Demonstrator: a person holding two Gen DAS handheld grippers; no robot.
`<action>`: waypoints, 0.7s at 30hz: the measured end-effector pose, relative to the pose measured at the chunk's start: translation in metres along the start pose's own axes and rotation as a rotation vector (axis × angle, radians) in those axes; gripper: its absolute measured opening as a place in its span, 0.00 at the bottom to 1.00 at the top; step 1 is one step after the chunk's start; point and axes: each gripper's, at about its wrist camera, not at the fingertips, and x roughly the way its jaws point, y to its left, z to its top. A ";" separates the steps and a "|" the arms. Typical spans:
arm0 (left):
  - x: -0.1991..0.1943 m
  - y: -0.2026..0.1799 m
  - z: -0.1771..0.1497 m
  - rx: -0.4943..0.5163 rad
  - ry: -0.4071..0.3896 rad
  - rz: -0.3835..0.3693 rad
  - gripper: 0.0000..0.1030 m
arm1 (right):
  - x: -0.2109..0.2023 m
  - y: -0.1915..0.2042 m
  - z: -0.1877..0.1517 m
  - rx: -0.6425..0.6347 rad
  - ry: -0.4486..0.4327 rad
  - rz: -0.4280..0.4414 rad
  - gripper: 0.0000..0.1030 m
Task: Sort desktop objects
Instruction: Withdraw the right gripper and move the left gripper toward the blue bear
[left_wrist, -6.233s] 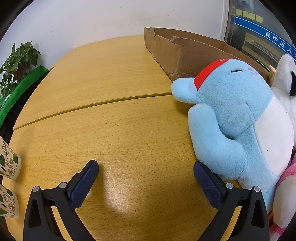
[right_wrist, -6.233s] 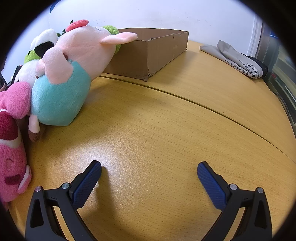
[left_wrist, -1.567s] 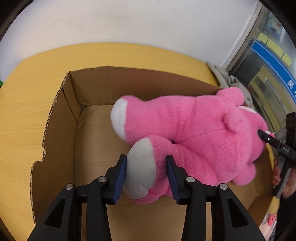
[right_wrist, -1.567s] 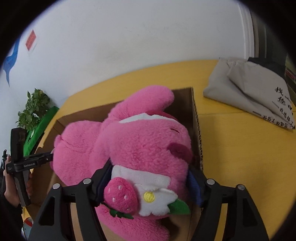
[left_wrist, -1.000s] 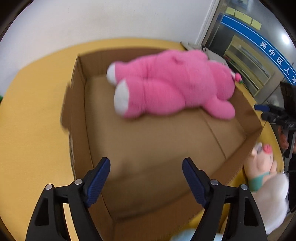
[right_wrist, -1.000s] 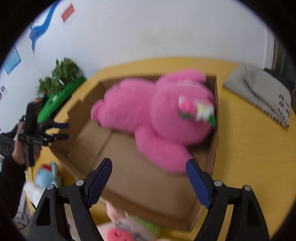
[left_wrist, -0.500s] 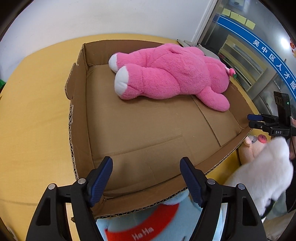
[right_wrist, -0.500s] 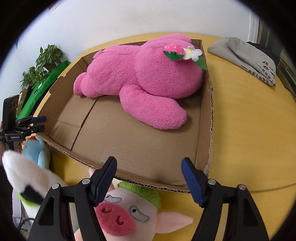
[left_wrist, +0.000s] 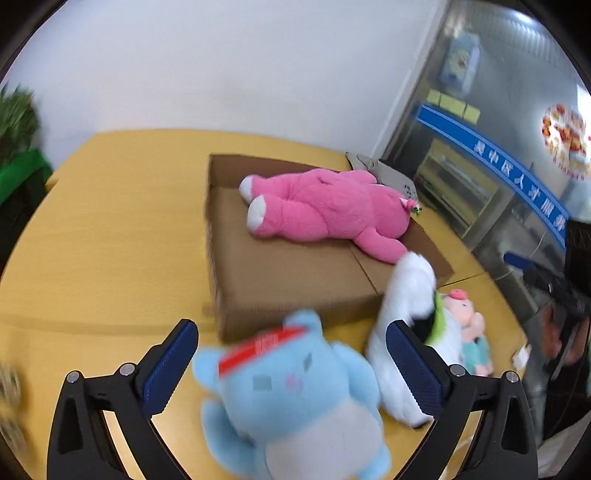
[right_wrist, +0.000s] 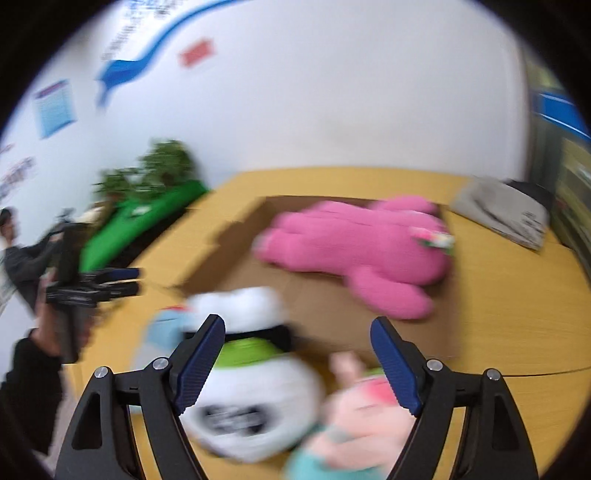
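pink bear (left_wrist: 328, 210) lies on its side inside the box (left_wrist: 295, 277) at frame centre, a sign it counts as sorted. blue plush (left_wrist: 291, 398), panda (right_wrist: 251, 398) and pig (right_wrist: 362, 410) wait on the table (left_wrist: 110, 240) at the lower edge, just before the box. left gripper (left_wrist: 291, 363) has just been opening, released over the blue plush, likely next; right gripper (right_wrist: 297, 363) has also been opening, released, pressing nothing.
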 end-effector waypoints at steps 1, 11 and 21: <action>-0.006 0.003 -0.011 -0.026 -0.002 -0.011 1.00 | -0.002 0.013 -0.007 -0.004 -0.010 0.006 0.79; -0.021 -0.019 -0.081 -0.088 -0.031 -0.010 1.00 | 0.010 0.035 -0.076 0.134 0.016 -0.114 0.81; -0.011 -0.058 -0.099 -0.046 -0.013 -0.103 1.00 | -0.013 0.040 -0.105 0.123 -0.015 -0.148 1.00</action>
